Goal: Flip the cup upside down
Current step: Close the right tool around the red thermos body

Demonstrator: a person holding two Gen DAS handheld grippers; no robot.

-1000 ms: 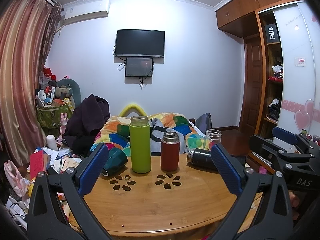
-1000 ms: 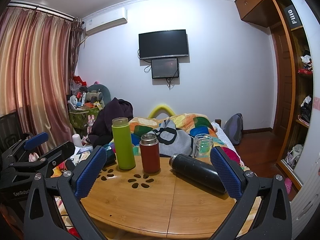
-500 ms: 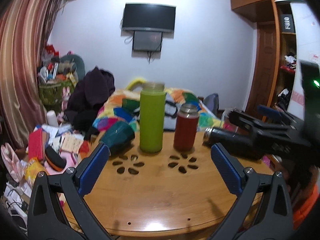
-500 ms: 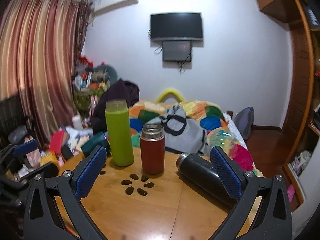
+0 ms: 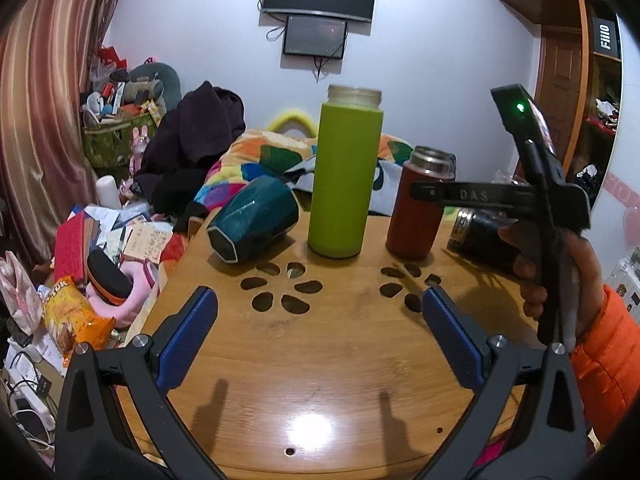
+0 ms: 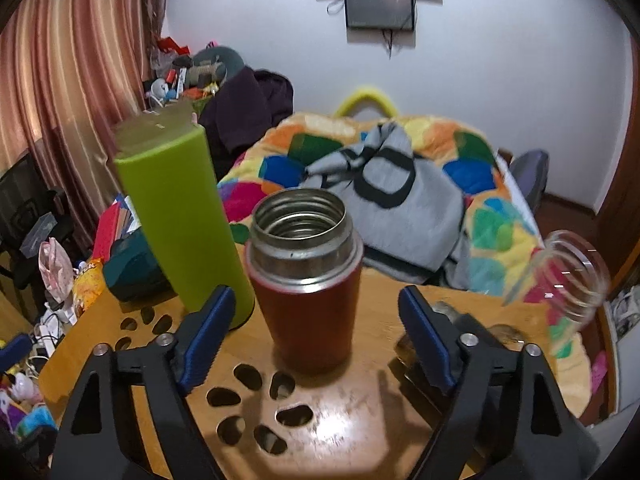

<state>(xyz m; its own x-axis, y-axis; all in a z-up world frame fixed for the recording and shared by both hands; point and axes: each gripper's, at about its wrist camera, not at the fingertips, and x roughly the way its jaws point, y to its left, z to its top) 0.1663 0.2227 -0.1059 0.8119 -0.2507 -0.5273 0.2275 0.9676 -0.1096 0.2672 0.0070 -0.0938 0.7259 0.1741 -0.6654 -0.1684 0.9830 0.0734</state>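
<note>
A red steel-rimmed cup (image 6: 308, 292) stands upright and open on the round wooden table (image 6: 360, 404); it also shows in the left wrist view (image 5: 420, 208). My right gripper (image 6: 312, 336) is open, its blue pads on either side of the red cup's lower body, not touching it. In the left wrist view the right gripper's body (image 5: 532, 200) is seen from the side, reaching toward the red cup. My left gripper (image 5: 320, 332) is open and empty over the near table. A tall green bottle (image 5: 346, 172) stands left of the red cup.
A dark teal cup (image 5: 252, 220) lies on its side at the table's left edge. A black flask (image 5: 480, 236) lies on its side at the right. A clear glass jar (image 6: 568, 276) stands at the far right. A cluttered floor and bed surround the table.
My right gripper has moved forward and down, so the red cup now sits between its pads. My left gripper has moved closer to the table and tilted down.
</note>
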